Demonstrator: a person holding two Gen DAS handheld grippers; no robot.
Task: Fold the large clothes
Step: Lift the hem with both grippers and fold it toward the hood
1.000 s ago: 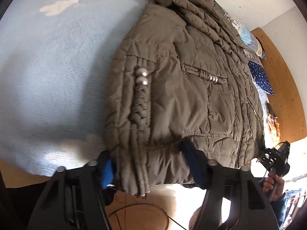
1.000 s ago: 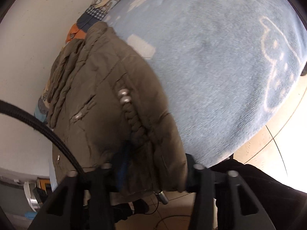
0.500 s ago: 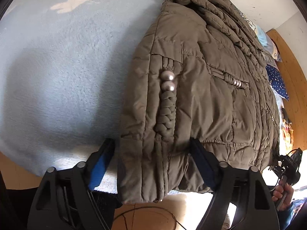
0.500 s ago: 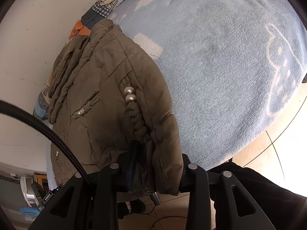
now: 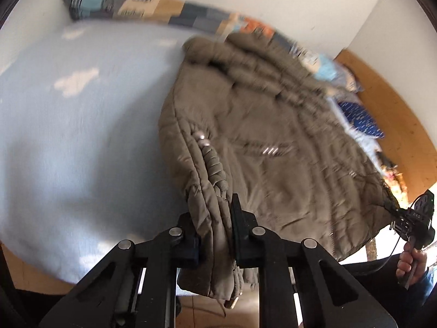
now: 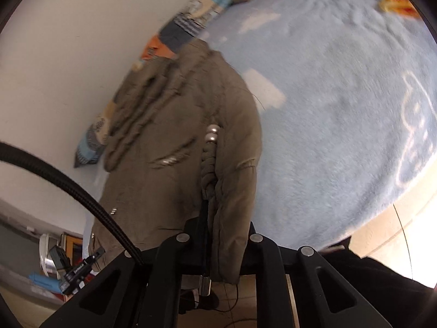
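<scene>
Both grippers have closed since a second ago | left gripper (image 5: 213, 235) and right gripper (image 6: 215, 235) each clamp the near hem of the olive jacket (image 5: 267, 136) | jacket lies on the blue blanket (image 5: 68, 136), long axis running from near edge toward the wall | hem overhangs near edge, equally close to both hands.
</scene>
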